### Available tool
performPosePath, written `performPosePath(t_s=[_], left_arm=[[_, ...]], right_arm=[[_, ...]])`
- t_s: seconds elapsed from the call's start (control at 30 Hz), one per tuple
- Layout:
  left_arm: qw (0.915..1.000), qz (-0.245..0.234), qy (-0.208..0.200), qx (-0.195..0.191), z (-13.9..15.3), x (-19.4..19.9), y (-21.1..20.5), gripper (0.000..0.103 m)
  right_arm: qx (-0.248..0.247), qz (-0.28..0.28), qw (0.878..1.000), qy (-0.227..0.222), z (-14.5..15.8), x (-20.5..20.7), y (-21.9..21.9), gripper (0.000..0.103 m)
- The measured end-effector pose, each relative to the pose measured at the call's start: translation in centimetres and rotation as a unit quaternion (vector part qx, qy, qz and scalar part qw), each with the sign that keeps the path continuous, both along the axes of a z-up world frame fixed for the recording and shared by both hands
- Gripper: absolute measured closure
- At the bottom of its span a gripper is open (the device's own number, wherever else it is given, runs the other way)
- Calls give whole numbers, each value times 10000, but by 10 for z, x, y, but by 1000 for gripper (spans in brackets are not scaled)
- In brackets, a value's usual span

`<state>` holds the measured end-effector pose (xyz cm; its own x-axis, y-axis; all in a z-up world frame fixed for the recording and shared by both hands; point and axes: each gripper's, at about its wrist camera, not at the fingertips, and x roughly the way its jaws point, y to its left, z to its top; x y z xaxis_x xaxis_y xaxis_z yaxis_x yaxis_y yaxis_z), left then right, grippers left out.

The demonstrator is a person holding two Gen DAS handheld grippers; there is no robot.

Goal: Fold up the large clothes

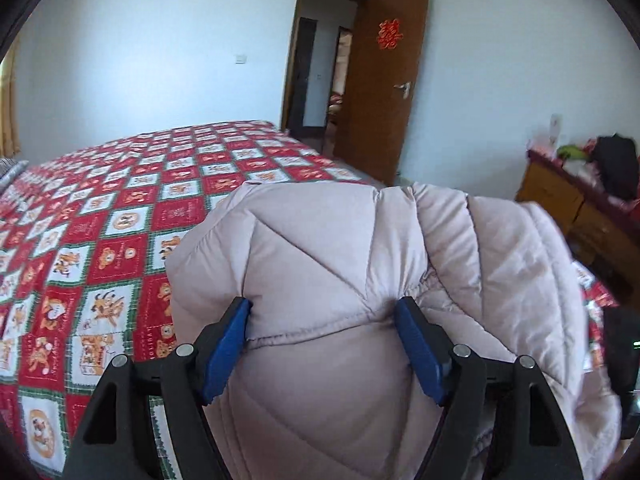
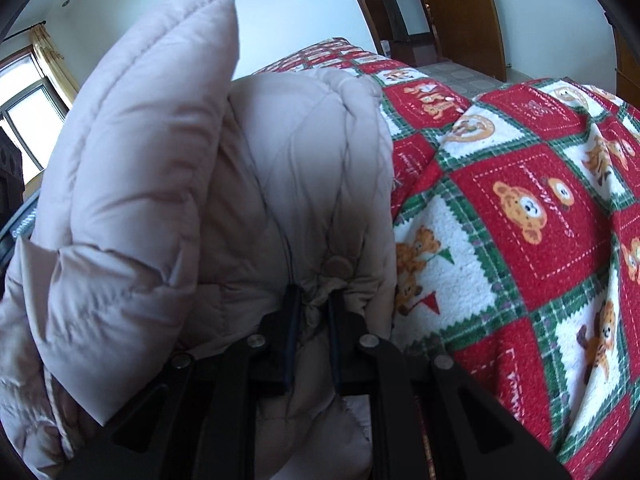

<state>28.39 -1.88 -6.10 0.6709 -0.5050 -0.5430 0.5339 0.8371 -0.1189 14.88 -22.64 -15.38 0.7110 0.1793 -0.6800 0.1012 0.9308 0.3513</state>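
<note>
A pale pink quilted puffer jacket (image 1: 340, 264) is bunched up over the bed's near edge. My left gripper (image 1: 322, 306) has its blue pads wide apart around a thick fold of the jacket, pressing into it from both sides. In the right wrist view the jacket (image 2: 168, 168) fills the left half, with one padded part standing upright. My right gripper (image 2: 314, 300) is shut on a thin bunch of the jacket's fabric just below a round snap button (image 2: 337, 267).
The bed carries a red, white and green checked bear-print blanket (image 1: 100, 240), also to the right in the right wrist view (image 2: 520, 220). An open brown door (image 1: 380, 96) is behind. A wooden dresser (image 1: 576, 208) with clutter stands right. A window (image 2: 28, 112) is left.
</note>
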Motion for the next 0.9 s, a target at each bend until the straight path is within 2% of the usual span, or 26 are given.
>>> performPosePath(t_s=[0.1, 0.2, 0.33, 0.4, 0.5, 0.57, 0.6, 0.7, 0.73, 0.77, 0.8, 0.83, 0.9], left_arm=[[9981, 125, -280, 536, -9, -10, -18, 27], [9943, 169, -374, 984, -23, -8, -35, 26], [9911, 182, -334, 1278, -31, -3, -40, 25], [9892, 220, -413, 1390, -32, -5, -42, 25], [9881, 232, -447, 1451, -34, -4, -44, 25], [9878, 243, -463, 1470, -34, -3, -44, 25], [9876, 254, -470, 1478, -33, -4, -44, 25], [9871, 266, -473, 1507, -34, -3, -43, 25], [9869, 270, -473, 1516, -34, -4, -44, 25], [9869, 277, -476, 1516, -34, -4, -43, 25], [9870, 282, -477, 1509, -34, -4, -43, 25], [9871, 287, -477, 1500, -34, -4, -43, 25], [9873, 301, -473, 1489, -34, -4, -42, 25]], right_arm=[[65, -34, 10000, -23, 0, -2, -1, 90], [389, -163, 9990, -136, 1, -8, -9, 90], [664, -226, 9975, -92, 17, -14, -28, 85], [612, -323, 9967, -413, 40, -28, -42, 82], [504, -106, 9948, -873, 79, -37, -47, 67], [504, 75, 9924, -1121, 100, -34, -42, 27], [495, 155, 9909, -1243, 108, -29, -38, 24], [242, 502, 9927, -1068, 112, -3, -16, 25], [45, 607, 9943, -870, 107, 8, -7, 36], [-81, 636, 9955, -705, 100, 11, 0, 56], [-158, 649, 9965, -497, 90, 19, 4, 65], [-213, 542, 9976, -363, 80, 25, 4, 73], [-218, 435, 9985, -267, 67, 25, -2, 74]])
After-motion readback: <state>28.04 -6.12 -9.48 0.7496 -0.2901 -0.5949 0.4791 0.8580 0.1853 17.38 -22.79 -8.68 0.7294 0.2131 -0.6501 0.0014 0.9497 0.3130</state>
